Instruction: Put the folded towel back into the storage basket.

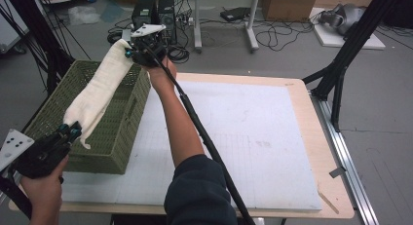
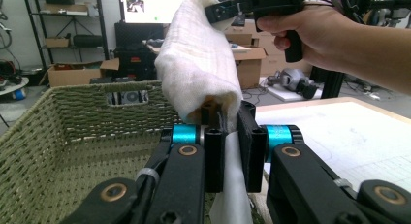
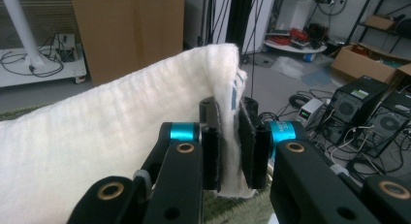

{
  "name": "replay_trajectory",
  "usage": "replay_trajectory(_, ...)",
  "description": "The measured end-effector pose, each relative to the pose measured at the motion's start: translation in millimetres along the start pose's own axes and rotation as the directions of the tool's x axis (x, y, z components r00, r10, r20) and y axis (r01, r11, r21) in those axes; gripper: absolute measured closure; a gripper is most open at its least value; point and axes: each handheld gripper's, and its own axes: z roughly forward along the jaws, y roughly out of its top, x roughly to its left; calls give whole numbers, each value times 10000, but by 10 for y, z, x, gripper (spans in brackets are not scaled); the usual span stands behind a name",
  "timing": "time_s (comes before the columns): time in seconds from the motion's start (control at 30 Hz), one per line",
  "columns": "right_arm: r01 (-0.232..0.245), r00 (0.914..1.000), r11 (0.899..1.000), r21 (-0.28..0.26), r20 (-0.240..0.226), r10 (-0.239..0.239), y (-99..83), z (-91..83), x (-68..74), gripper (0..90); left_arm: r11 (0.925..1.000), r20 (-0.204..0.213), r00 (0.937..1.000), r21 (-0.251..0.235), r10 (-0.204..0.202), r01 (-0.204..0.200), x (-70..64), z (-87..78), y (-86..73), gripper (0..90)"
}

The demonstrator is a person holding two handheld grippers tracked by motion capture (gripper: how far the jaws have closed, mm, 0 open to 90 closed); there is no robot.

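Note:
A folded white towel [image 1: 100, 88] hangs stretched over the green woven basket [image 1: 119, 137] at the table's left. My left gripper [image 1: 73, 131] is shut on the towel's near end, low at the basket's front. My right gripper [image 1: 130, 53] is shut on the far end, held high above the basket's back corner. In the left gripper view the towel [image 2: 198, 59] rises from between the jaws of the left gripper [image 2: 231, 136] toward the other hand's gripper [image 2: 228, 13]. In the right gripper view the towel [image 3: 111, 132] runs off to the left from the right gripper [image 3: 228, 151].
A white mat [image 1: 253, 137] covers the wooden table [image 1: 307, 108], right of the basket. A black cable [image 1: 204, 137] trails along the right forearm. Beyond the table lie computer towers [image 1: 156, 13], cables and boxes. A black frame leg [image 1: 341, 69] stands at the right.

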Motion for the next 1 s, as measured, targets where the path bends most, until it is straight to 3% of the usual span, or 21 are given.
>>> replay_trajectory(0.23, 62, 10000, 10000, 30, 52, -62, 14, 171, 59, 810, 10000, -207, 9998, 42, -74, 75, 61, -16, -5, 830)
replay_trajectory(0.5, -29, 10000, 9999, 105, -6, 29, 22, 406, 175, 798, 9985, -169, 9986, 213, -496, 499, 110, -3, -35, 809)
replay_trajectory(0.53, -22, 10000, 9999, 107, -80, 23, 16, 440, 193, 755, 9977, -110, 9978, 159, -657, 658, 117, -2, -34, 770)
replay_trajectory(0.57, -53, 9998, 10000, -9, 200, 53, -6, 512, 241, 485, 9967, -117, 9966, 55, -812, 812, 125, -1, -31, 584)
replay_trajectory(0.6, -53, 9998, 10000, -9, 200, 53, -6, 512, 241, 485, 9959, -295, 9955, -53, -906, 905, 130, -5, -26, 584)
replay_trajectory(0.63, -247, 9981, 9997, 66, 572, 243, -37, 566, 275, 386, 9951, -509, 9939, -228, -977, 967, 134, -11, -23, 417)
replay_trajectory(0.67, -404, 9980, 9991, 117, 484, 397, -50, 574, 279, 379, 9941, -683, 9921, -322, -1052, 1032, 141, -18, -21, 373)
replay_trajectory(0.77, -498, 9980, 9987, 136, 402, 492, -67, 573, 281, 362, 9936, -790, 9906, -294, -1113, 1093, 159, -30, -12, 355)
replay_trajectory(1.0, -419, 9991, 9990, 158, 99, 418, -96, 412, 258, 354, 9940, -730, 9913, -149, -1095, 1086, 130, 3, -8, 294)
